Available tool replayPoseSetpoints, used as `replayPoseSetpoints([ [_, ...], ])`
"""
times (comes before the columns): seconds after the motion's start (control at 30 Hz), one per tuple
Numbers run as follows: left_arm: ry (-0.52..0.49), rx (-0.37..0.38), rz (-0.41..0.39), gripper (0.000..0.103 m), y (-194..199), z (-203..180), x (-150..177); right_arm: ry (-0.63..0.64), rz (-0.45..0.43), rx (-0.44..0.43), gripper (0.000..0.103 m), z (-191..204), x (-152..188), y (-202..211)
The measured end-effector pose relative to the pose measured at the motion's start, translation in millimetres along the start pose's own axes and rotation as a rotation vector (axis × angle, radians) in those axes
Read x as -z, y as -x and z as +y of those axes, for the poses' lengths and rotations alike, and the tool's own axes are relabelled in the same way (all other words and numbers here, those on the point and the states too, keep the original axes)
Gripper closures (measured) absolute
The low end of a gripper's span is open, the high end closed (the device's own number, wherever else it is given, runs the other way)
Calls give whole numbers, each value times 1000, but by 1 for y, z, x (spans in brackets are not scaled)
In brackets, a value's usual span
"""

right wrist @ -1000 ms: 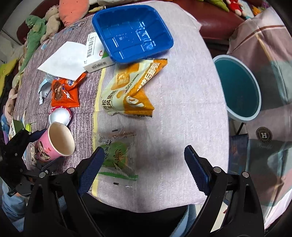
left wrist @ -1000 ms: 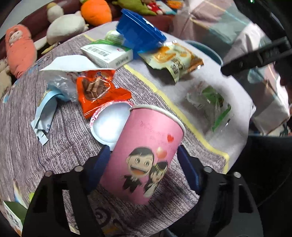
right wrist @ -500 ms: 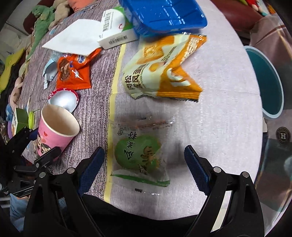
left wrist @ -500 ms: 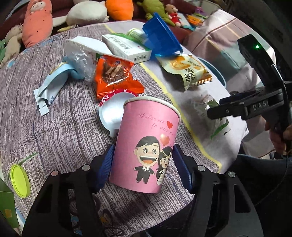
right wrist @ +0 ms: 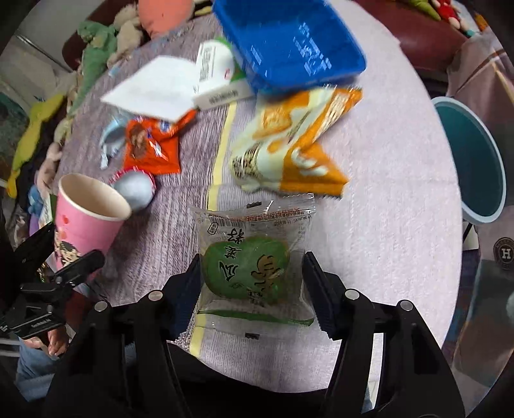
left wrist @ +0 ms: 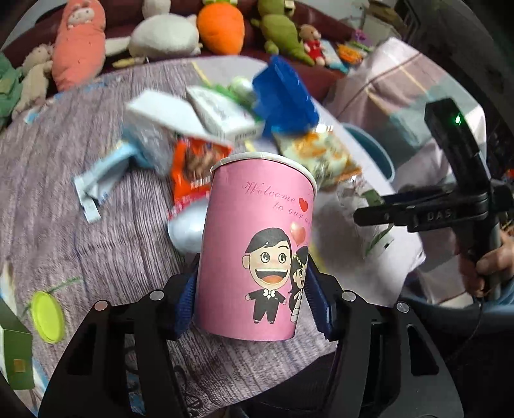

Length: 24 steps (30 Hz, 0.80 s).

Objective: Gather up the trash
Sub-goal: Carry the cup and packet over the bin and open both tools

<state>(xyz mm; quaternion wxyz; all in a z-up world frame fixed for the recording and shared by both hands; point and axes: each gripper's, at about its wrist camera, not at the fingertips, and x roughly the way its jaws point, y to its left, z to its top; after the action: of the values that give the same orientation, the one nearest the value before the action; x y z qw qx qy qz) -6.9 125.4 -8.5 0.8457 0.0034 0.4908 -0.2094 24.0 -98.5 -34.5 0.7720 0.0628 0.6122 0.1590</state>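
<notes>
My left gripper [left wrist: 253, 289] is shut on a pink paper cup [left wrist: 257, 244] with a cartoon couple; the jaws are still closing on its lower sides, and it hangs upright above the purple tablecloth. The right wrist view shows the same cup [right wrist: 86, 218] at the left, empty, in the left gripper [right wrist: 61, 254]. My right gripper [right wrist: 252, 276] points down over a clear packet with a green snack [right wrist: 250, 267] lying flat near the table's front edge. Its jaws are closing, with the pads at the wrapper's side edges and the wrapper uncrumpled.
A teal bin [right wrist: 475, 160] stands off the table's right edge. On the table lie a blue tray [right wrist: 289, 45], an orange-and-cream snack bag [right wrist: 295, 144], a red-orange wrapper [right wrist: 147, 144], a foil lid [right wrist: 135, 189], a white box [right wrist: 215, 74] and paper [right wrist: 154, 86]. Plush toys [left wrist: 218, 25] line the back.
The left gripper has risen with the cup and rolled it upright. The right gripper has come down over the green packet and its jaws have narrowed around it.
</notes>
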Motion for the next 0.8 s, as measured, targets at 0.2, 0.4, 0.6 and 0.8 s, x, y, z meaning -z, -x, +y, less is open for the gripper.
replayPoseSetpoints([
  [0.2,-9,9,-28,42,6,-25,-33,-40,-104,-15,44,-31,-12,41],
  [0.4,-43,23,-32,42,-12,-68,-78,-121,-212,-2,44,-88,-23,84],
  [0.6,-112,25,-12,42,-41,-117,-113,-211,-288,12,44,-148,-34,112],
  [0.8,-164,23,24,42,-77,-162,-148,-279,-351,43,43,-207,-41,135],
])
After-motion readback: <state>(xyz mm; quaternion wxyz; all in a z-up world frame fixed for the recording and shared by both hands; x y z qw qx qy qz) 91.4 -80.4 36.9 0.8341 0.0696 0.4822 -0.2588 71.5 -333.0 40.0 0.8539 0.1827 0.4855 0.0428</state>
